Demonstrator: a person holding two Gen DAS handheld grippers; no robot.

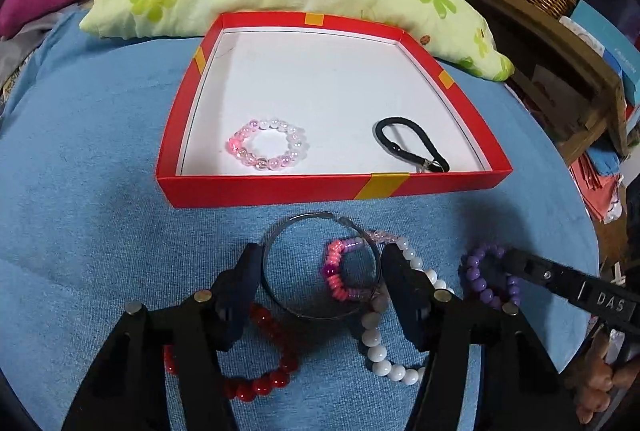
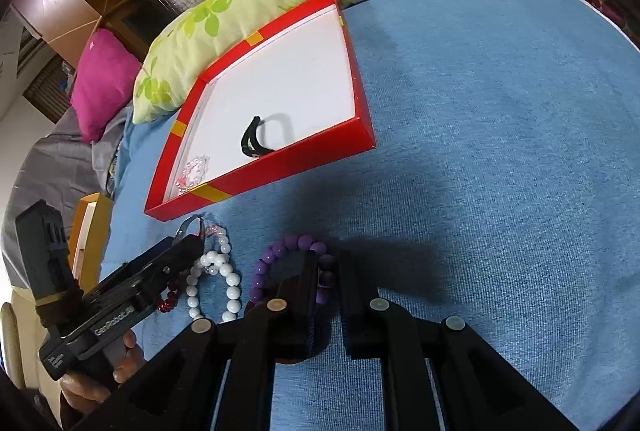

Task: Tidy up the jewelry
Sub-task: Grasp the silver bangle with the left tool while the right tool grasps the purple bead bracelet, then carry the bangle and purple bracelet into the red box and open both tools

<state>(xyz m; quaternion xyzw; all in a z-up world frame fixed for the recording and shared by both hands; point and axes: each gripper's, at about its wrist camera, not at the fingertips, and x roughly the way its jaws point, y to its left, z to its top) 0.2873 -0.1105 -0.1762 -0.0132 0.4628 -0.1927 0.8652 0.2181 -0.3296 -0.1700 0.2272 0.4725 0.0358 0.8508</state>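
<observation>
left gripper (image 1: 316, 259) stands with jaws apart astride the metal bangle (image 1: 322, 267) on the blue bed cover (image 1: 100, 191), touching nothing firmly. right gripper (image 2: 326, 263) is clamped on the purple bead bracelet (image 2: 280, 251), near the red box (image 1: 280, 187) holding a pink bead bracelet (image 1: 268, 145) and black hair tie (image 1: 408, 145).

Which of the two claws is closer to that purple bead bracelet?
The right claw. It is shut on the purple bead bracelet, pinching its far side. The left claw sits off to the side, straddling the metal hoop, not touching the purple one.
</observation>
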